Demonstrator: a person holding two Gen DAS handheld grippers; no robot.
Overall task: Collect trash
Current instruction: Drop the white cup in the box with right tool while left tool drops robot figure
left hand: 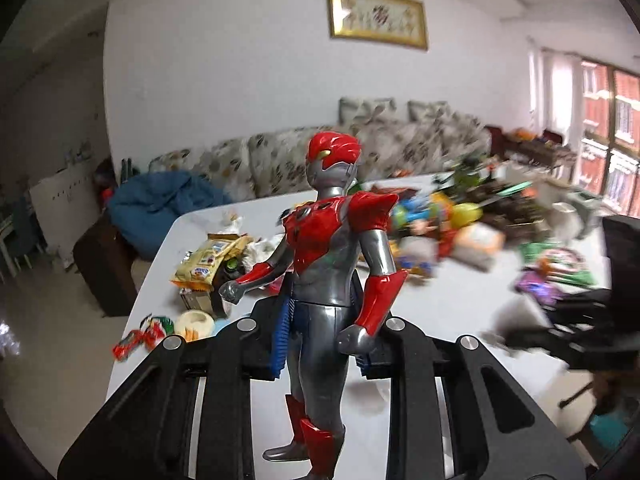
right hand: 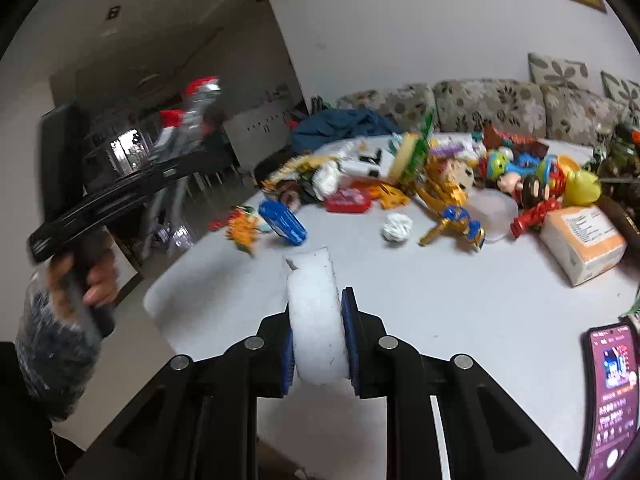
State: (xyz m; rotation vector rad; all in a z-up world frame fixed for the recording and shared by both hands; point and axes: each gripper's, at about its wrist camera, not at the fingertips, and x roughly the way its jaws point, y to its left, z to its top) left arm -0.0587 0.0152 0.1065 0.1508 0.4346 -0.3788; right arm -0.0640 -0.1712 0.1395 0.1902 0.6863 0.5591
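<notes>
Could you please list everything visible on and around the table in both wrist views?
Toy figure: one, red and silver, upright in left claw.
Foam piece: one, white, clamped in right claw.
Table: one, white, under the clutter.
Crumpled paper ball: one, white, mid-table.
Tissue pack: one, orange and white, right side of table.
Blue packet: one, left part of table.
Phone: one, screen lit, right edge.
Sofa: one, floral, behind table.
Picture frame: one, gold, on wall.
Left claw: black, blue pads.
Right claw: black, blue pads.
</notes>
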